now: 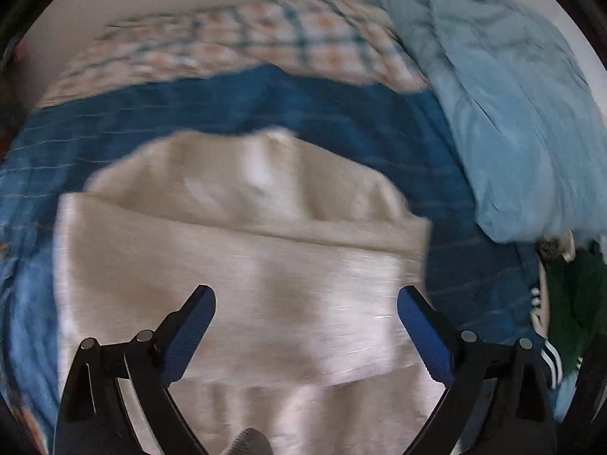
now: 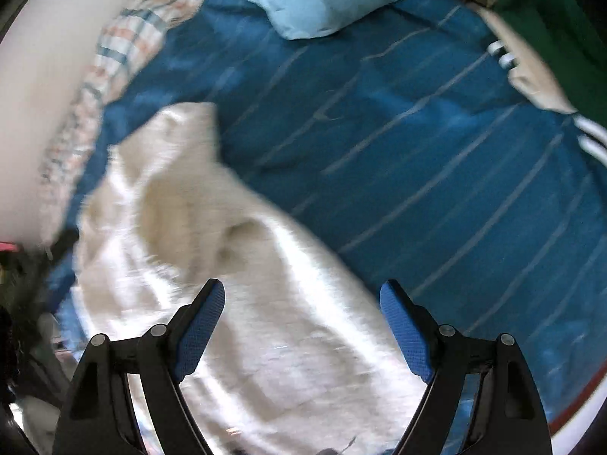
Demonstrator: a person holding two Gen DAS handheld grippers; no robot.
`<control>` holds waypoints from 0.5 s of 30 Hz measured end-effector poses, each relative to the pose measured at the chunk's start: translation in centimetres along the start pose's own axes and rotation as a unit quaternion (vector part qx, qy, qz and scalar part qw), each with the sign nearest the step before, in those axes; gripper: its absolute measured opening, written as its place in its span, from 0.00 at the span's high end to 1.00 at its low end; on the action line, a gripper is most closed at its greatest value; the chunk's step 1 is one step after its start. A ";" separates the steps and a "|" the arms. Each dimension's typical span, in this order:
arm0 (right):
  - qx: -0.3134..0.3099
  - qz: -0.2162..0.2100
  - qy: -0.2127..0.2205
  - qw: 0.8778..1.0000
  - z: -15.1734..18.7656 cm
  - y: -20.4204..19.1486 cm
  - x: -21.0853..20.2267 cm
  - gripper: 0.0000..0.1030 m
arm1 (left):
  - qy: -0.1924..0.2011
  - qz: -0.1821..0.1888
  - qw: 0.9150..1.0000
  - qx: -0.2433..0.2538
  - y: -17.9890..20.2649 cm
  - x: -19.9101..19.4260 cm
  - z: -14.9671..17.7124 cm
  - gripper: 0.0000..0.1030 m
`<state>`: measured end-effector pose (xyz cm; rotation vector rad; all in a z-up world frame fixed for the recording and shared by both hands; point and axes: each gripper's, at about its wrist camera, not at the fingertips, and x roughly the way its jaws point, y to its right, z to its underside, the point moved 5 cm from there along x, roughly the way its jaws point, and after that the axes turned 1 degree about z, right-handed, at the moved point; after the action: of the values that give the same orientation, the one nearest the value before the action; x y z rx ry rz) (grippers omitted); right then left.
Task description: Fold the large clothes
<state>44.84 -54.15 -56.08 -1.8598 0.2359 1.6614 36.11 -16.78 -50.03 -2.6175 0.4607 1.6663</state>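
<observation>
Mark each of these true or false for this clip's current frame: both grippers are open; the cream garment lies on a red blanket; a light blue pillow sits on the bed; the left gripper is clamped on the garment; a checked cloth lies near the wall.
1. Both grippers are open. True: the left gripper and the right gripper both show their fingers spread wide with nothing between them.
2. The cream garment lies on a red blanket. False: it lies on a blue striped bedcover.
3. A light blue pillow sits on the bed. True.
4. The left gripper is clamped on the garment. False: it is open above the cloth, gripping nothing.
5. A checked cloth lies near the wall. True.
</observation>
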 end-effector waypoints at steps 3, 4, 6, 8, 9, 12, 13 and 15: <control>-0.002 -0.078 -0.018 0.997 -0.7 -2.6 0.5 0.17 | 0.025 -0.109 0.994 0.011 -5.3 -1.8 2.2 0.05; -0.004 -0.098 -0.021 0.995 -0.9 -3.4 0.7 0.17 | 0.024 -0.144 0.989 0.025 -6.7 -1.7 3.3 0.05; -0.012 -0.119 -0.028 0.992 -1.4 -5.2 1.5 0.17 | -0.009 -0.207 0.977 0.041 -10.2 -0.2 6.4 0.05; -0.038 -0.130 -0.040 0.990 -2.4 -7.9 3.4 0.17 | -0.039 -0.234 0.971 0.034 -12.8 1.6 9.3 0.05; -0.053 -0.132 -0.049 0.989 -2.9 -9.4 4.8 0.17 | -0.054 -0.245 0.968 0.029 -14.1 2.6 11.0 0.05; -0.085 -0.144 -0.085 0.982 -2.6 -12.5 8.3 0.33 | -0.086 -0.272 0.958 0.033 -15.8 5.2 14.5 0.05; -0.103 -0.149 -0.102 0.978 -2.5 -13.6 9.9 0.78 | -0.094 -0.265 0.959 0.027 -16.1 5.6 15.3 0.05; -0.139 -0.115 -0.118 0.976 -2.1 -15.0 12.1 0.91 | -0.081 -0.254 0.964 0.001 -16.5 6.2 16.0 0.04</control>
<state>56.70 -40.29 -62.52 -1.7825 -0.3155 1.7999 28.45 0.04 -65.03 -2.2945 -0.2008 1.6618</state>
